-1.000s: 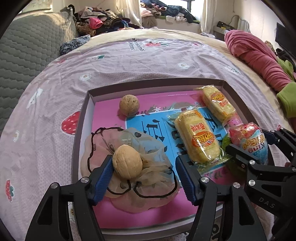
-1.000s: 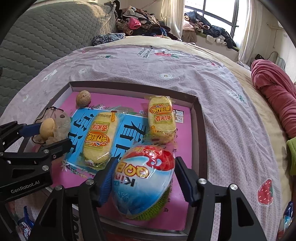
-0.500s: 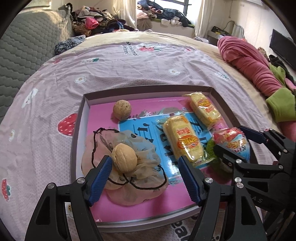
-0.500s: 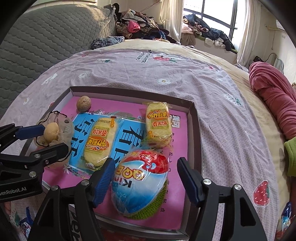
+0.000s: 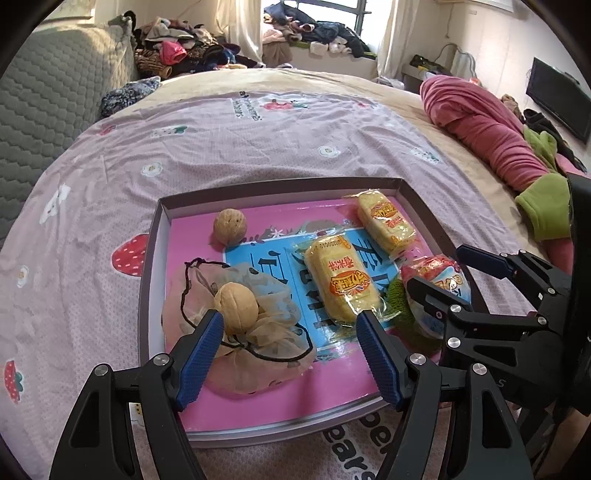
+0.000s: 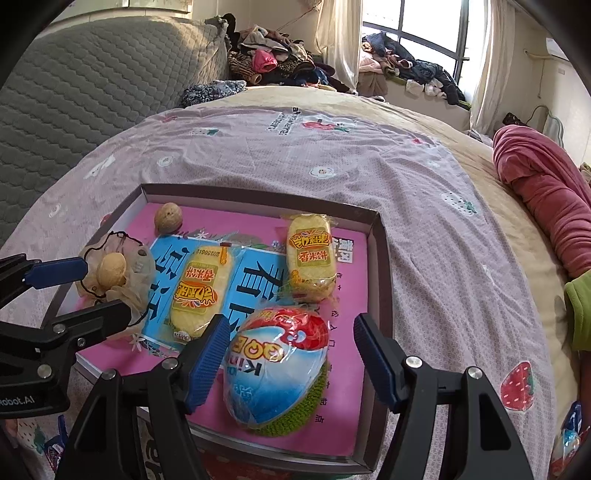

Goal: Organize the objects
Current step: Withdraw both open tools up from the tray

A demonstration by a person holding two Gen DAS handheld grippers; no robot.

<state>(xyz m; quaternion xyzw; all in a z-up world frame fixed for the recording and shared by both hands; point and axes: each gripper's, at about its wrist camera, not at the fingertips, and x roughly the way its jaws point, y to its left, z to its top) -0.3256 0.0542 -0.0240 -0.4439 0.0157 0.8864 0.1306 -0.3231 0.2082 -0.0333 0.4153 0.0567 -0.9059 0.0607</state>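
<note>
Left wrist view: tray (image 5: 147, 266) holds two walnuts (image 5: 230, 226), two cakes (image 5: 341, 282), one egg (image 6: 277, 365); both jaws apart, empty.

Ahead of the gripper a pink strawberry-print sheet (image 5: 229, 147) covers the bed. Far ahead to the left stands a grey quilted headboard (image 6: 74, 92), with a clothes pile (image 6: 273, 62) beside it. To the right lies a rolled pink blanket (image 5: 487, 129) with a green cuff (image 5: 546, 206). A window (image 6: 417, 33) is beyond.
</note>
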